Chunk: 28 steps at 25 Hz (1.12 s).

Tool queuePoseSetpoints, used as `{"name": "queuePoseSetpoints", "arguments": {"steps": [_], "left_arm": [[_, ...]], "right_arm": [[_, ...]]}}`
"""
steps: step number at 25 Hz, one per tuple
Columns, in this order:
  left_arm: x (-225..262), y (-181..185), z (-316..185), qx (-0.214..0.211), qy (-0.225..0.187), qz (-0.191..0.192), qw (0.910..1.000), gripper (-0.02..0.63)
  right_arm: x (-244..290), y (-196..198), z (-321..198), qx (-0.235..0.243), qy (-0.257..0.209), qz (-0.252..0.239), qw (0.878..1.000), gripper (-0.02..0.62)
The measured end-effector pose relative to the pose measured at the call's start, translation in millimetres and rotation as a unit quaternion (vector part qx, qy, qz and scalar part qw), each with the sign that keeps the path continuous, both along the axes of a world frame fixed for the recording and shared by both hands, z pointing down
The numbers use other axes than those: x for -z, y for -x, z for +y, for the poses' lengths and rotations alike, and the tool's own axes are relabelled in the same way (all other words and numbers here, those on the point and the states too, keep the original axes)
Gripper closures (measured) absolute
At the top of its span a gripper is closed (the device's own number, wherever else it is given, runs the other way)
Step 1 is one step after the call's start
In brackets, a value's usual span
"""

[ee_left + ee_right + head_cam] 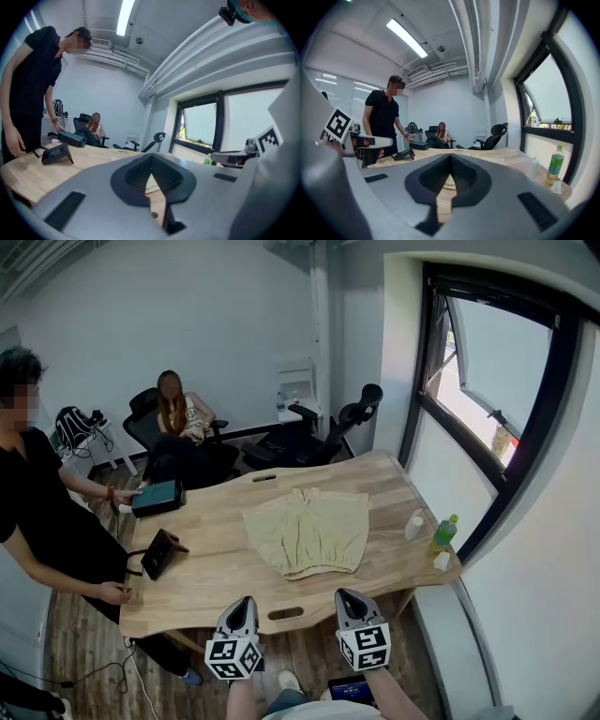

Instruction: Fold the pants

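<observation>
One wooden table [206,577] fills the middle of the head view, and the pants [309,532] lie flat on it, spread open near its centre, with bare wood all round. Their long axis runs roughly from the near edge toward the far edge, leaning a little to the left at the far end, though they are almost as wide as they are long. I cannot tell which end is the waist.

Both tools hang just off the near edge, short of the cloth and not touching it. The pants lie ahead of them and between their lines, so the coming move is probably a reach forward over the edge. The left gripper [244,604] sits to the left of the near hem's left corner. The right gripper [350,596] sits almost straight in front of the hem's right part, so I judge it slightly nearer.

In the left gripper view, the jaws are pressed together with nothing between the pads. The right gripper view shows the same, closed and empty. Both would likely have to spread before taking the hem.

A green bottle [444,532] stands well to the right of the pants, out of the reach path.
</observation>
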<state>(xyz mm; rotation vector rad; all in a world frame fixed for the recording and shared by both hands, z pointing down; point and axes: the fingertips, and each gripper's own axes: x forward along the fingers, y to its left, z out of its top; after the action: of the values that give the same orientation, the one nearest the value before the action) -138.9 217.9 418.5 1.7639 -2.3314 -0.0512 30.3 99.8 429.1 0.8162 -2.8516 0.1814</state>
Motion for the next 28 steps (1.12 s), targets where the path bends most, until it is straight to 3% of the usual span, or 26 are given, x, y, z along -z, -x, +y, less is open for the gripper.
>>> {"name": "queuePoseSetpoints", "arguments": {"steps": [10,28], "left_arm": [[-17.0,35.1,-41.5,-0.001,-0.002,0.013,0.9999,0.598],[-32.8,188.0,-146.9,-0.020,0.011,0.036,0.9991,0.598]], "right_arm": [[-16.0,30.5,-38.5,-0.004,0.004,0.014,1.000,0.591],[-46.4,169.1,-124.6,-0.014,0.024,0.062,0.998,0.591]]}}
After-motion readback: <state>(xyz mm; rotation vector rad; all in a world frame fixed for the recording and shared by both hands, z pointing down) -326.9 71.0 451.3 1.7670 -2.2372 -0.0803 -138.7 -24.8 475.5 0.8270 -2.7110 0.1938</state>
